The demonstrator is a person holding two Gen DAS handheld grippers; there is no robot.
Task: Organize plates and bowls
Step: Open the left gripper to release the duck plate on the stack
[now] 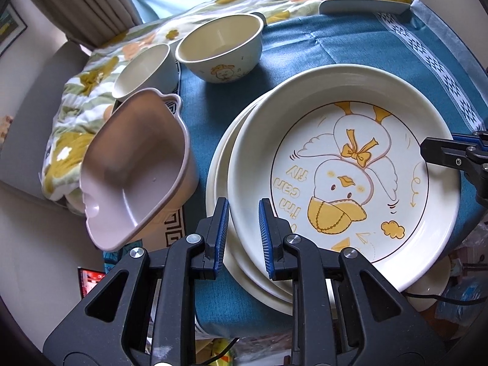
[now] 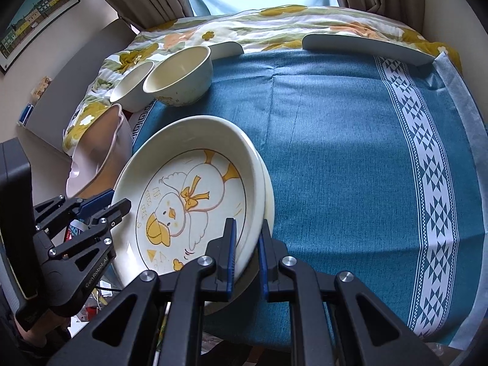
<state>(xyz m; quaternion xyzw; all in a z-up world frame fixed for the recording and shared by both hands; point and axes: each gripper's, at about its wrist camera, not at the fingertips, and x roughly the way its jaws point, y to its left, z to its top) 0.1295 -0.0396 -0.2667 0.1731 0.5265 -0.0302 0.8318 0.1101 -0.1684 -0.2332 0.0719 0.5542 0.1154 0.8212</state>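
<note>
- The left wrist view looks steeply down, close over the duck plate from its left edge.
- The right wrist view looks down from the plate's right edge.
- Both share plate, bowls, blue cloth.

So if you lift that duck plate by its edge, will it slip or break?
The duck plate looks glazed and shiny, so it may be slippery. It seems stiff ceramic, probably heavy for its size and breakable if dropped. The right hand-held gripper pinches only its rim, so it could tilt.
</note>
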